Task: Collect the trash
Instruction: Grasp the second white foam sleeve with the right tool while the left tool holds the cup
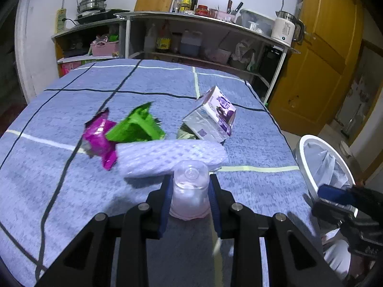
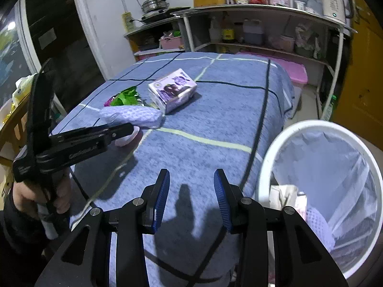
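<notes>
Trash scattered on blue checked cloth (image 1: pixel 71 100): clear plastic cup (image 1: pixel 190 191) clamped between blue pads of left gripper (image 1: pixel 190 192), mouth toward camera, base pointing out over table. Just beyond cup, white foam net (image 1: pixel 167 157) lying flat, touching cup's far end in left view. Behind net, magenta wrapper (image 1: pixel 99 141) and green wrapper (image 1: pixel 136 126) side by side, overlapping. To their right, purple-and-white carton (image 1: pixel 210 117) tilted, propped on crumpled scrap. Right gripper (image 2: pixel 191 198) spread wide, nothing between pads, hovering over near edge of cloth. White-rimmed bin (image 2: pixel 268 167) with clear liner just right of table edge, holding paper and another foam net piece. Left gripper seen from right view at far left, cup barely visible at its tip. Shelves (image 1: pixel 215 24) with bottles, kettle behind.
</notes>
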### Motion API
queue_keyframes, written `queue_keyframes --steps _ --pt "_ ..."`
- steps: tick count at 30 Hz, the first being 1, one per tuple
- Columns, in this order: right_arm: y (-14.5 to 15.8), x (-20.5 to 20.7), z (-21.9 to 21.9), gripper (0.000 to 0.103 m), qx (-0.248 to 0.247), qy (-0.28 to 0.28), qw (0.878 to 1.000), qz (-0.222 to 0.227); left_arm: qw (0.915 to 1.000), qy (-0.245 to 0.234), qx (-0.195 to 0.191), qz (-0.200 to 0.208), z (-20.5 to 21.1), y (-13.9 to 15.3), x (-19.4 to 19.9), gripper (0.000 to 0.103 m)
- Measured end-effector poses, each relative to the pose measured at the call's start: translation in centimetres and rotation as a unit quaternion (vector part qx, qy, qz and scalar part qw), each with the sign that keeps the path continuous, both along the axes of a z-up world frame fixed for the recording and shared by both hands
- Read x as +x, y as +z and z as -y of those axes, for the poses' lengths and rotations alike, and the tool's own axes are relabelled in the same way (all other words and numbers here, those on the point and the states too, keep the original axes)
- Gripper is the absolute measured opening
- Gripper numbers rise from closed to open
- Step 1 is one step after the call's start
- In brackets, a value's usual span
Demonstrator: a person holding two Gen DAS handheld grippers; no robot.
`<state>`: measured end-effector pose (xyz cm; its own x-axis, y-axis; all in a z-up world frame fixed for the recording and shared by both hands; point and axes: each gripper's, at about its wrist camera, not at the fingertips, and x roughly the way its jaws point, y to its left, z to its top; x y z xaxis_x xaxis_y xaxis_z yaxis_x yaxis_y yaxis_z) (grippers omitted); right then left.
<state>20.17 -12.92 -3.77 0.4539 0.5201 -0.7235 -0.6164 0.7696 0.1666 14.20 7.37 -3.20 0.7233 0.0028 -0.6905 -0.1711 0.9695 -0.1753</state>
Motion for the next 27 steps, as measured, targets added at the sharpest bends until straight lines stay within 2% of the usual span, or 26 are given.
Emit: queue_keyframes --steps 6,18,27 --pt "0.2 0.9 -3.1 0.04 -0.008 0.036 0.999 0.008 0.9997 0.02 -0.009 0.011 -2.2 0.6 -2.1 0.031" --pt "-1.1 4.8 -10.5 0.04 -0.03 0.104 0.994 -0.011 0.9976 0.06 -0.028 0.021 -5.8 0.3 -4.2 0.031" --pt "-1.7 5.9 -12.3 0.04 -0.021 0.134 0.99 -0.031 0.9964 0.072 -0.036 0.025 -7.4 -0.1 -5.0 0.031"
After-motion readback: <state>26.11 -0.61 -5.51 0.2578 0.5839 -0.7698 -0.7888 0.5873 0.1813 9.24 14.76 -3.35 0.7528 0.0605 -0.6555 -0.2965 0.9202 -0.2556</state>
